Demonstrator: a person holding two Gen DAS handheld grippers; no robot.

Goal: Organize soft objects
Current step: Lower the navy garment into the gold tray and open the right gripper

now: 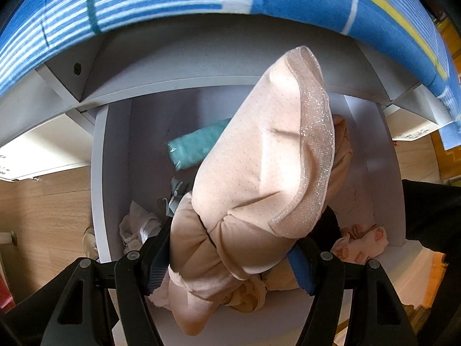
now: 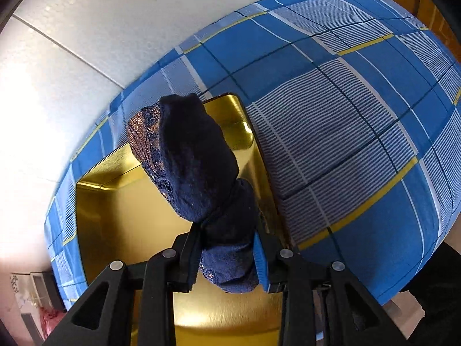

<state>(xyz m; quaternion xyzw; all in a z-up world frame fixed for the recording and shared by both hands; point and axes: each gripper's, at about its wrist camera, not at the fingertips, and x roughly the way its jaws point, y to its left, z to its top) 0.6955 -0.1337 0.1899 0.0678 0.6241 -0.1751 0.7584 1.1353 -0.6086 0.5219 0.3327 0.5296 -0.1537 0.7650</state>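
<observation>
In the left wrist view my left gripper (image 1: 230,256) is shut on a bulky pale pink garment (image 1: 268,155) with a glittery band, held up above an open white drawer (image 1: 99,155). In the drawer lie a teal cloth (image 1: 193,147), a white piece (image 1: 138,227), a pink printed piece (image 1: 363,242) and a peach piece (image 1: 343,144). In the right wrist view my right gripper (image 2: 227,256) is shut on a dark navy lace-edged garment (image 2: 196,158), which hangs over a shiny gold tray (image 2: 121,216) on a blue plaid bed cover (image 2: 360,132).
The blue striped bed cover (image 1: 144,3) hangs over the drawer's far side. Wooden floor (image 1: 49,210) shows left of the drawer. A dark sleeve (image 1: 432,216) is at the right edge. White wall tiles (image 2: 86,28) stand behind the bed.
</observation>
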